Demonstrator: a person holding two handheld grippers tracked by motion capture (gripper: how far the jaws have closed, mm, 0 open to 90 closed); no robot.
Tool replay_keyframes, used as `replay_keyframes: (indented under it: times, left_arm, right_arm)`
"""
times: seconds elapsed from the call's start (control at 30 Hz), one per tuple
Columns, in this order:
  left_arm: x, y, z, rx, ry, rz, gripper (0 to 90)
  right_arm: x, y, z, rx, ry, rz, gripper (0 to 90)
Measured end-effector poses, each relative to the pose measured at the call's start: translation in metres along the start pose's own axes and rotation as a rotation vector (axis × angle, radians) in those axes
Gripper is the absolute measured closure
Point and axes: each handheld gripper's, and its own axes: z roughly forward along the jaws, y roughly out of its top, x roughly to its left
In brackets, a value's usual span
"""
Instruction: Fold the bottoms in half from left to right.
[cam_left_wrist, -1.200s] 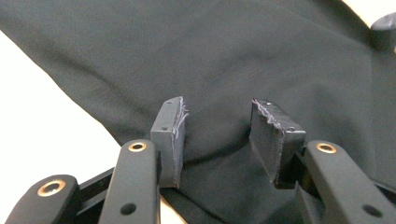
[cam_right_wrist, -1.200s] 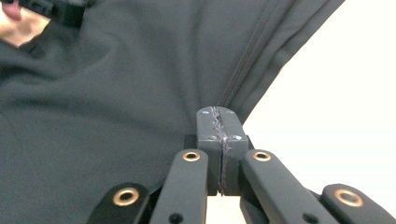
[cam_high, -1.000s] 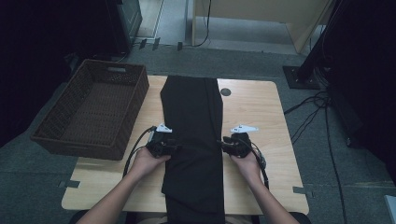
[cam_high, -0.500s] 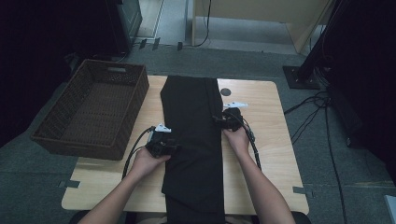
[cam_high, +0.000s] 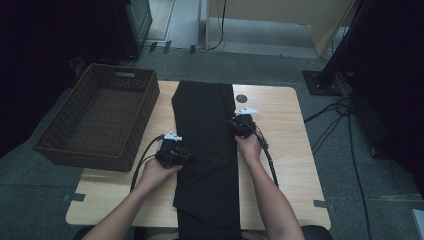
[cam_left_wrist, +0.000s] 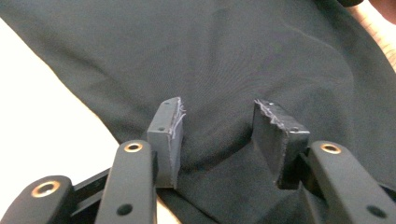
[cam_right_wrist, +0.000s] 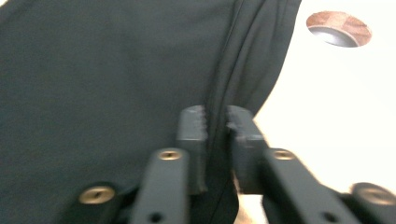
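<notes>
The cloth (cam_high: 207, 150) is matte black, folded long and smooth. The right gripper (cam_right_wrist: 215, 122) has just closed, pinching its creased edge. The left gripper (cam_left_wrist: 217, 135) has just widened, half open over the fabric.

The right gripper (cam_high: 239, 121) has travelled along the right edge of the black cloth (cam_high: 207, 150), from the near half of the table (cam_high: 285, 165) toward the far side, and the forearm behind it now reaches further out. A second ago it sat level with the left gripper (cam_high: 186, 158); now it lies clearly farther away than that one. Its jaws have just been closing, and in the right gripper view they pinch a fold of the cloth's edge between the pads (cam_right_wrist: 194, 133). The left gripper's jaws have just been opening a little; in the left gripper view they stand apart with cloth lying between them, not pressed
</notes>
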Motion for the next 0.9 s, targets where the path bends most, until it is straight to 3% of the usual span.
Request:
replay_keyframes:
  times: [0.07, 0.17, 0.27, 0.37, 0.6, 0.67, 0.9]
  left_arm:
    - [0.005, 0.006, -0.004, -0.015, 0.026, -0.004, 50.4]
    - [0.015, 0.018, -0.009, -0.051, 0.064, -0.043, 48.5]
    - [0.027, 0.03, -0.005, -0.038, 0.11, -0.068, 45.3]
    - [0.035, 0.04, 0.003, -0.04, 0.152, -0.069, 43.7]
    - [0.051, 0.057, 0.024, -0.043, 0.2, -0.114, 41.1]
    - [0.052, 0.06, 0.03, -0.049, 0.196, -0.126, 40.9]
    - [0.049, 0.063, 0.04, -0.055, 0.199, -0.105, 41.8]
  right_arm:
    - [-0.003, -0.001, -0.001, 0.002, 0.012, 0.012, 87.0]
    - [-0.005, -0.001, -0.003, 0.006, 0.023, 0.028, 87.6]
    - [-0.005, -0.002, -0.006, 0.019, 0.018, 0.016, 87.7]
    - [-0.01, -0.005, -0.012, 0.034, 0.035, 0.042, 87.8]
    - [-0.017, -0.015, -0.024, 0.036, 0.056, 0.057, 87.9]
    - [-0.017, -0.016, -0.025, 0.036, 0.06, 0.055, 87.9]
    - [-0.016, -0.016, -0.025, 0.031, 0.053, 0.057, 87.8]
